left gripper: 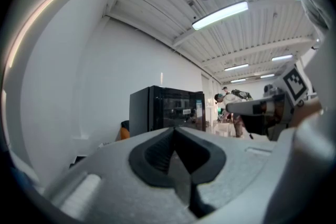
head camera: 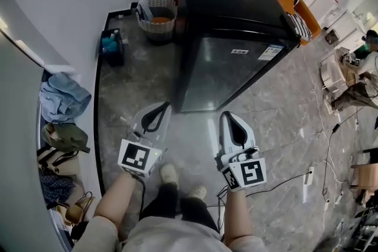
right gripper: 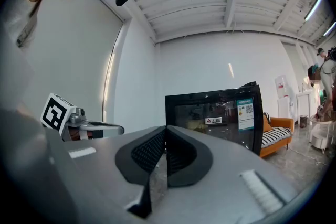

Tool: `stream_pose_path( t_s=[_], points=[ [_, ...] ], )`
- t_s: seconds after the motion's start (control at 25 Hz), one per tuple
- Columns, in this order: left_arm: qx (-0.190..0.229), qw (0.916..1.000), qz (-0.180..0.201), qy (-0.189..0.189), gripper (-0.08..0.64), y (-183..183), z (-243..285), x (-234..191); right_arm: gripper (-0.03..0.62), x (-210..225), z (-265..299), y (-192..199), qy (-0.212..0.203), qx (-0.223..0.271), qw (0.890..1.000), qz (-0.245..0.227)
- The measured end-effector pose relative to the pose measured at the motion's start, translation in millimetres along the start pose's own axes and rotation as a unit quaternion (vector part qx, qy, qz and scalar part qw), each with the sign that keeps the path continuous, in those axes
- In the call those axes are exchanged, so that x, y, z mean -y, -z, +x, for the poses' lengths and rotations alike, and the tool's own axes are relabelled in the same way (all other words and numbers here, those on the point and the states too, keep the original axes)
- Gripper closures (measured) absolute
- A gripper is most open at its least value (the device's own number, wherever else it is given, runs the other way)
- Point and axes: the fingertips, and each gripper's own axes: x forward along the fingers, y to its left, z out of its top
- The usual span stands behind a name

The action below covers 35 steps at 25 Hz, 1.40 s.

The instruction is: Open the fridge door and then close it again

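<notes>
Nearest are the person's two shoes on the grey marbled floor, with two bare forearms reaching forward above them. Each hand carries one gripper, two in all, held side by side and pointing level toward the fridge. The left gripper is angled slightly inward, and the right gripper runs nearly straight ahead. One marker cube sits at the back of each.

In the left gripper view, the left gripper has its jaws pressed together with nothing between them. The right gripper view shows the same of the right gripper: jaws together and empty. Both tips are short of the fridge and touch nothing.

One black fridge stands ahead at the far edge of the floor by the white wall. Its glass door is closed, faces the person, and carries two stickers.

To the fridge's left, along the same far edge, is one woven basket. One dark crate holding teal bottles is further left. Behind the fridge, to its right, is one orange sofa with a striped cushion. A heap of clothes and bags lines the floor's left edge.
</notes>
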Motion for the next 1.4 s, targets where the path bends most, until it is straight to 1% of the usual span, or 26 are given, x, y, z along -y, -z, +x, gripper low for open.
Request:
stream_pose_path(
  t_s=[0.08,0.12,0.28,0.56,0.68,0.84,0.96,1.12,1.28,1.4],
  points=[
    [-0.003,0.9999,0.014,-0.005,0.555,7,10,-4,0.595,4,2,5,-0.003,0.002,1.000,0.000],
    [-0.006,0.9998,0.017,-0.006,0.517,12,15,-6,0.595,6,4,8,-0.004,0.003,1.000,-0.001],
    [-0.017,0.9998,0.010,-0.006,0.494,34,38,-19,0.595,9,12,20,-0.009,0.005,1.000,-0.004],
    [-0.046,0.9985,0.029,0.001,0.420,72,94,-32,0.595,19,18,39,-0.011,0.010,1.000,0.005],
    [-0.058,0.9982,0.013,0.001,0.396,86,117,-41,0.595,22,19,47,-0.010,0.006,1.000,0.006],
    [-0.067,0.9976,-0.014,-0.004,0.367,98,141,-54,0.595,26,17,57,-0.007,-0.003,1.000,0.002],
    [-0.068,0.9973,-0.026,-0.005,0.353,102,156,-63,0.595,31,14,62,-0.002,-0.008,1.000,0.003],
    [-0.070,0.9973,-0.021,0.009,0.347,104,172,-68,0.602,39,12,67,0.006,-0.012,1.000,0.009],
    [-0.075,0.9967,-0.008,0.029,0.344,108,183,-63,0.603,50,11,73,0.024,-0.013,1.000,0.015],
    [-0.072,0.9969,-0.003,0.031,0.345,109,186,-61,0.603,56,13,75,0.028,-0.014,0.999,0.016]
  ],
)
